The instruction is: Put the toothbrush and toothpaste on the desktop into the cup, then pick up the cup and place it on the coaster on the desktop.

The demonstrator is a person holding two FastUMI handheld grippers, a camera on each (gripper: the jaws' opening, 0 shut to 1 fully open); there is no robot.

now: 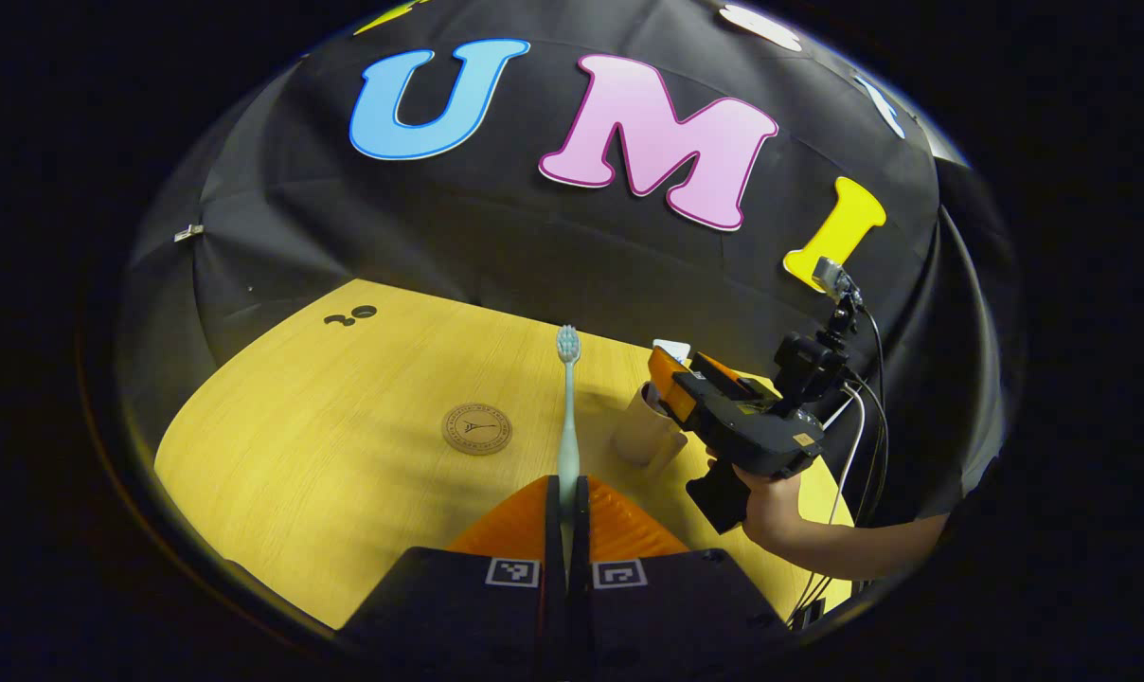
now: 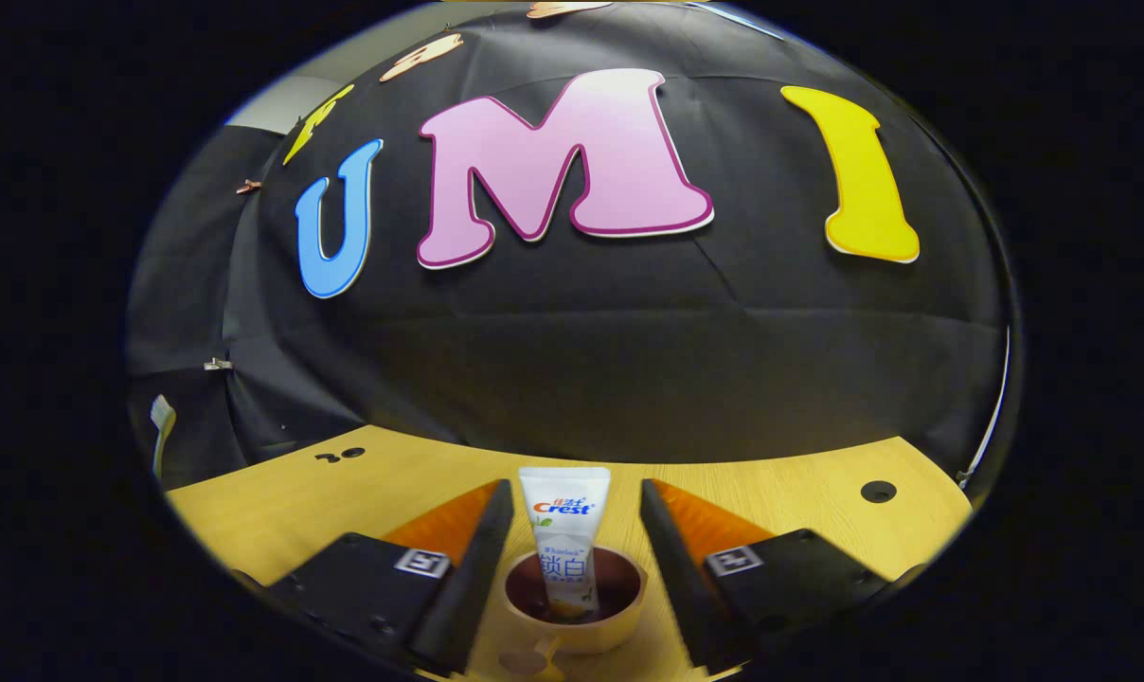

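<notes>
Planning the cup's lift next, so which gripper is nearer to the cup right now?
Right. The right gripper hangs open directly over the cup, its fingers either side of the standing toothpaste. The left gripper, shut on the toothbrush, sits off to the cup's side.

Likely a recording booth: cloth wall (image 2: 629, 360), wooden desktop (image 1: 345, 417)

Brand label on toothpaste (image 2: 563, 540)

Toothbrush (image 1: 568, 407) handle end hidden between left gripper's fingers (image 1: 553, 511)
</notes>
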